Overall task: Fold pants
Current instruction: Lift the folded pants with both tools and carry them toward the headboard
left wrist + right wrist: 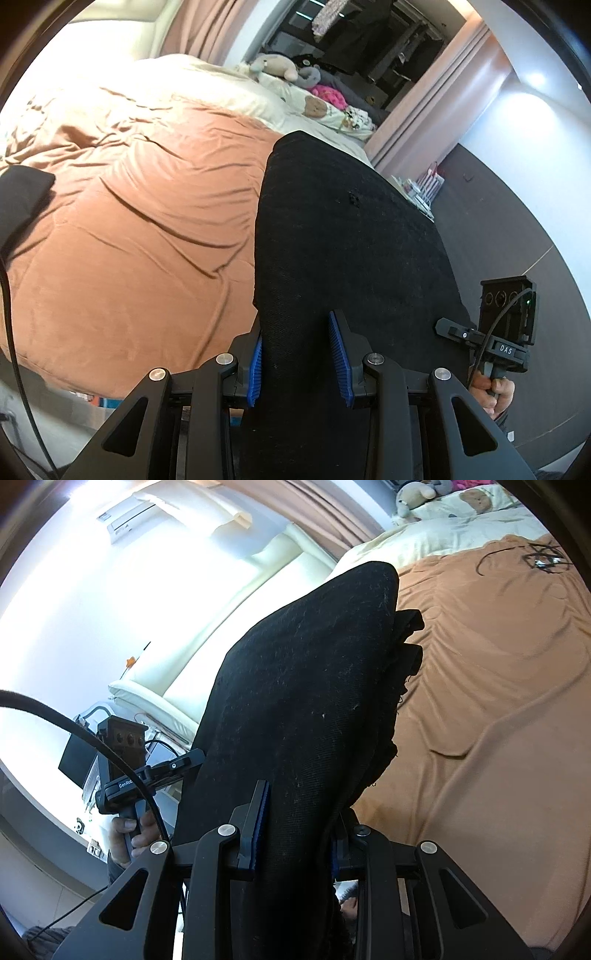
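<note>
The black pants (332, 240) hang as a thick folded bundle, lifted above the orange-brown duvet (129, 221). My left gripper (297, 363) is shut on one end, with cloth filling the gap between its blue pads (338, 358). In the right wrist view the pants (303, 686) rise from my right gripper (297, 834), which is shut on them. Its left pad (258, 823) shows; the right one is mostly hidden under cloth. Frayed hems hang off the right side of the bundle. Each view shows the other hand (495, 395) (125, 834) on its gripper's handle beside the pants.
Bear-print pillows (321, 107) and plush toys (277, 66) lie at the head of the bed. A dark cloth (22, 195) sits at the duvet's left edge. A tangled black cable (535, 557) lies on the duvet. A cream headboard (221, 635) and a wardrobe (369, 40) stand beyond.
</note>
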